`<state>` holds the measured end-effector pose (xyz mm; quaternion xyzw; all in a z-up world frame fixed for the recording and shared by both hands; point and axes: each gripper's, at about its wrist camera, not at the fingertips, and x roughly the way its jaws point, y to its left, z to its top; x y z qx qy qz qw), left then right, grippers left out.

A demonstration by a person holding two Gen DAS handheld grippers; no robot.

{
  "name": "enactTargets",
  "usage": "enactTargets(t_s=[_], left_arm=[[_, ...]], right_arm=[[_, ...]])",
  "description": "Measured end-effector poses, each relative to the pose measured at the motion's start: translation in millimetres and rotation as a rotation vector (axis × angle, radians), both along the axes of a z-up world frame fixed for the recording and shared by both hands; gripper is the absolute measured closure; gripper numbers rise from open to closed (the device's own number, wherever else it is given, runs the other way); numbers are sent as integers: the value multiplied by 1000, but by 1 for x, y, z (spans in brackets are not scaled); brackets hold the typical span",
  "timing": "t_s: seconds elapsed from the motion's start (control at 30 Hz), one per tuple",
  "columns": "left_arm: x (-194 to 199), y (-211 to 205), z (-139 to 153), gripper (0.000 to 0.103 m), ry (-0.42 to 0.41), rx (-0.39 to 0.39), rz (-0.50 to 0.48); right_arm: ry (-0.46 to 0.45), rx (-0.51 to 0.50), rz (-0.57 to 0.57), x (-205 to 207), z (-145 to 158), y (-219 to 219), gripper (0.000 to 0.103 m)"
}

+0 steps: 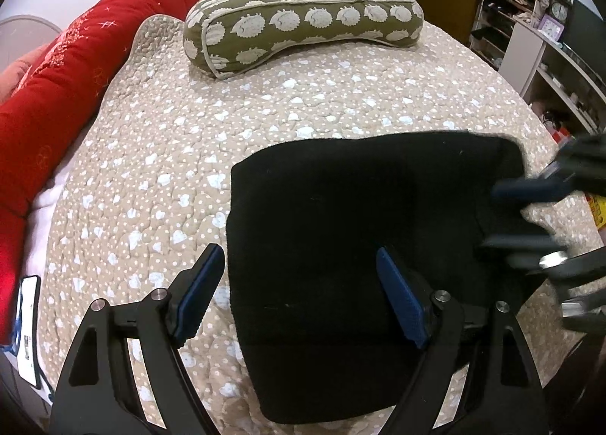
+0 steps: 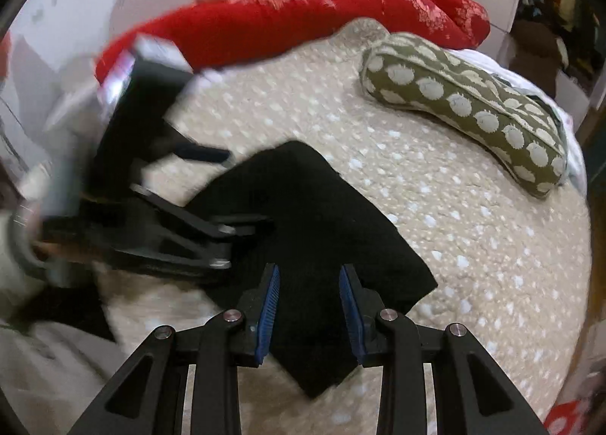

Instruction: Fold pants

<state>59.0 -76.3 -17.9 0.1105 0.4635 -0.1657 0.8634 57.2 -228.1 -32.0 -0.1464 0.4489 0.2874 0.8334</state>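
Observation:
The black pants (image 1: 341, 245) lie folded into a compact rectangle on the beige quilted bed (image 1: 189, 139). My left gripper (image 1: 299, 264) is open and empty, hovering over the fold's left edge; one finger is over the quilt, the other over the cloth. My right gripper (image 2: 308, 276) is open, its fingers straddling a corner of the pants (image 2: 310, 215) from above, holding nothing. The right gripper shows blurred at the right in the left wrist view (image 1: 530, 215). The left gripper shows blurred at the left in the right wrist view (image 2: 212, 192).
An olive pillow with white hedgehog print (image 1: 303, 26) lies at the far end of the bed. A red quilt (image 1: 75, 75) is bunched along the left side. A white device with a cable (image 1: 30, 325) lies at the near left edge. Shelves (image 1: 549, 56) stand to the right.

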Motion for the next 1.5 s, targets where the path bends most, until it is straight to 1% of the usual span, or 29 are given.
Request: enactTargets(t_s=[0.03, 0.07, 0.1, 0.17, 0.27, 0.33, 0.43, 0.47, 0.53, 0.6, 0.67, 0.73, 0.8, 0.9, 1.03, 1.13, 1.17, 1.2, 1.27, 1.33, 1.43, 1.5], left_arm=[[1, -2, -2, 21, 9, 3, -5], [1, -2, -4, 20, 3, 5, -3], [1, -2, -4, 20, 1, 2, -3], [0, -1, -3, 21, 2, -1, 0], [-4, 1, 2, 21, -7, 0, 4], [-11, 2, 4, 21, -26, 13, 6], [-22, 7, 4, 21, -30, 9, 26], [-26, 8, 3, 21, -30, 3, 39], [-32, 13, -1, 21, -10, -30, 65], [-35, 14, -7, 20, 7, -56, 77], [-36, 16, -7, 20, 7, -73, 92], [-36, 17, -5, 21, 11, -77, 95], [-36, 15, -5, 20, 6, -66, 89], [-37, 14, -5, 20, 6, -65, 88], [-37, 17, -4, 21, 17, -77, 89], [-35, 22, 3, 21, 2, -63, 90], [-34, 25, 5, 21, -3, -62, 93], [-32, 31, 8, 21, -9, -70, 100], [-29, 41, 11, 21, -2, -105, 104], [-21, 54, 10, 21, 27, -161, 118], [-10, 67, 1, 20, 79, -198, 145], [-5, 70, -4, 20, 104, -215, 152]], right_arm=[[34, -7, -3, 5, -12, -1, 71], [38, 28, -19, 8, -17, -5, 71], [43, 54, -32, 9, -15, -8, 71], [66, 58, -51, 7, -7, -11, 71], [43, 37, -46, -7, 4, -9, 71], [34, 24, -38, -17, 7, -5, 71], [27, 11, -49, -25, 0, -4, 71], [41, 23, -64, -25, -7, -4, 71], [41, 41, -87, -24, -15, -5, 71], [38, 52, -96, -26, -13, -5, 70], [46, 55, -100, -27, -11, -6, 70], [53, 71, -119, -30, -8, -10, 70], [52, 88, -138, -34, -6, -13, 70], [58, 101, -158, -35, -12, -15, 68], [78, 152, -189, -35, -11, -23, 67], [78, 197, -220, -33, -7, -31, 61], [78, 213, -237, -31, -7, -35, 56], [87, 232, -258, -29, -8, -40, 52], [115, 266, -293, -24, -12, -46, 52], [135, 309, -326, -20, -16, -53, 52], [162, 350, -360, -13, -24, -60, 50], [181, 380, -373, -8, -29, -63, 42]])
